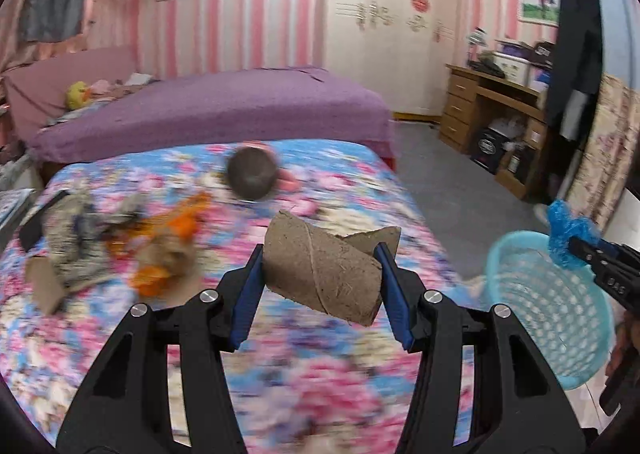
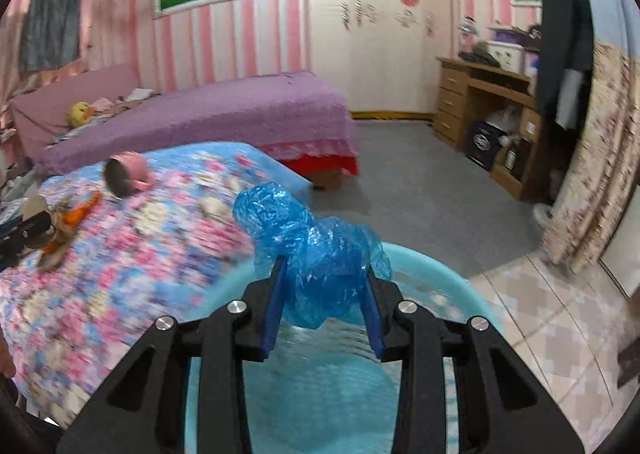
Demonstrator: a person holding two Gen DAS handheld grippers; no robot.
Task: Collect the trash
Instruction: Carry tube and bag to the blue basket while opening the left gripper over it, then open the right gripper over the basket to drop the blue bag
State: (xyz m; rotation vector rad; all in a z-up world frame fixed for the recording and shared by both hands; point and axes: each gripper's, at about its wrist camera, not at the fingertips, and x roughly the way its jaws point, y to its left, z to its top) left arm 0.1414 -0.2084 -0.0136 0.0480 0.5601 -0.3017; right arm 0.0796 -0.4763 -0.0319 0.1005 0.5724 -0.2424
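- Right gripper (image 2: 324, 304) grips crumpled blue plastic (image 2: 310, 250) directly above the basket (image 2: 440, 278); not yet dropped.
- Left gripper (image 1: 320, 278) clamps a cardboard tube (image 1: 320, 270), left of the basket.
- Scraps (image 1: 120, 246) remain on the bed, farther left.
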